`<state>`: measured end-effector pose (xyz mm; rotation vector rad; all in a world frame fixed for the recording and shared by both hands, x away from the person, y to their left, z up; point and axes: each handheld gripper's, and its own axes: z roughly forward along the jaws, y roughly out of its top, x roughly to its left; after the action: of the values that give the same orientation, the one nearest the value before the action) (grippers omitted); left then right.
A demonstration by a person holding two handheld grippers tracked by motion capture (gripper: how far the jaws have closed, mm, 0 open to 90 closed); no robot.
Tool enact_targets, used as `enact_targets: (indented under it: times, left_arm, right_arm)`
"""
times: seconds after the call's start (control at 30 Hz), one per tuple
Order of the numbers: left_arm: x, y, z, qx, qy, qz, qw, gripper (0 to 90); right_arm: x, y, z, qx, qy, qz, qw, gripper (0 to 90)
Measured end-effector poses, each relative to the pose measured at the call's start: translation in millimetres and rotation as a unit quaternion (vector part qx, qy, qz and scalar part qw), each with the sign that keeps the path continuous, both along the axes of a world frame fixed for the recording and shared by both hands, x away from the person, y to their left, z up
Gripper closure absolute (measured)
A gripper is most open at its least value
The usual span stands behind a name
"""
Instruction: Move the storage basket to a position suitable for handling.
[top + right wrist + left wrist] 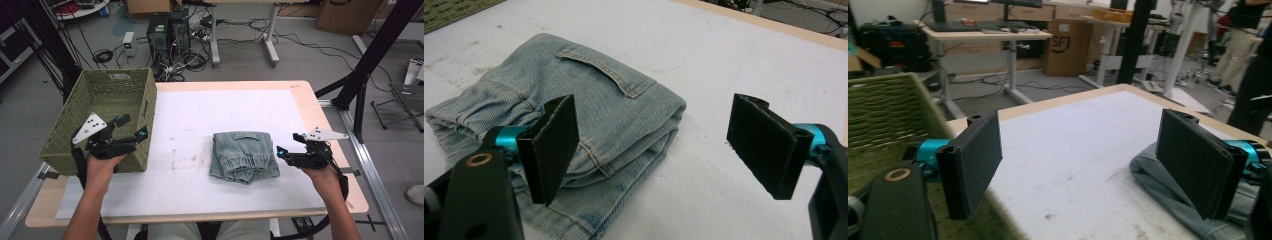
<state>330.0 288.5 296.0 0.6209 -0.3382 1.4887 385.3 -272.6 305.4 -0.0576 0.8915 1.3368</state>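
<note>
Denim: the folded jeans [244, 156] lie on the white-padded counter [190, 120], right of centre and nearer its front edge. The right claw [282, 152] hovers just beside their right edge, jaws spread wide, empty. The left claw [134, 129] hangs over the green woven basket [107, 95] at the counter's left edge, likewise spread. Risk: gripping one layer would unfold the stack. The basket's contents cannot be told.
</note>
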Motion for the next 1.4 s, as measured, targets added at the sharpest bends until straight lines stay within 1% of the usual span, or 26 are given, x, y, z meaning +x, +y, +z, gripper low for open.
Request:
enact_targets:
  times: [0.17,0.3,0.5,0.6,0.77,0.87,0.9,0.97,1.03,1.1,1.23,1.4]
  left_arm:
    - [-5.8,23.9,-4.8,-0.026,-0.003,-0.002,0.9997,19.0]
    - [-11.0,40.8,-8.5,-0.038,-0.006,0.001,0.9993,20.0]
    - [-14.3,62.9,-11.3,-0.054,-0.001,0.01,0.9985,20.2]
    - [-12.8,76.0,-11.7,-0.066,0.004,0.014,0.9977,20.5]
    - [-9.8,102.4,-13.9,-0.092,0.01,0.003,0.9957,20.7]
    - [-10.2,114.7,-15.1,-0.103,0.009,0.003,0.9947,20.6]
    - [-10.7,120.0,-16.1,-0.103,0.01,0.004,0.9946,20.8]
    - [-11.0,127.0,-17.0,-0.108,0.011,0.008,0.994,23.1]
    - [-9.9,136.4,-16.1,-0.119,0.018,0.007,0.9928,23.1]
    - [-7.7,147.5,-14.5,-0.134,0.028,0.009,0.9906,23.1]
    - [-3.0,162.3,-11.6,-0.152,0.043,0.015,0.9873,23.5]
    - [1.0,177.1,-9.0,-0.173,0.047,0.014,0.9837,23.6]
  right_arm:
    - [-2.0,-2.2,-0.8,0.002,-0.001,0.0,1.0,21.0]
    - [-2.7,-2.7,-1.1,0.002,-0.001,0.002,1.0,21.0]
    - [-2.3,-3.5,-1.4,0.003,-0.002,0.002,1.0,21.0]
    - [-2.4,-4.2,-2.3,0.004,-0.001,0.003,1.0,21.0]
    - [-1.7,-6.0,-3.6,0.003,-0.001,0.0,1.0,21.0]
    - [-1.6,-6.0,-3.9,0.005,0.0,0.001,1.0,21.0]
    - [-1.7,-5.8,-3.9,0.004,-0.001,0.0,1.0,20.9]
    - [-2.8,-5.1,-4.0,0.004,-0.002,0.002,1.0,21.0]
    - [-3.6,-5.2,-4.1,0.005,-0.002,0.002,1.0,21.0]
    - [-3.8,-5.4,-4.2,0.006,-0.002,0.001,1.0,21.0]
    - [-3.7,-6.3,-5.9,0.009,0.0,0.001,1.0,21.0]
    - [-2.8,-6.8,-6.3,0.012,0.004,0.002,0.9999,21.0]
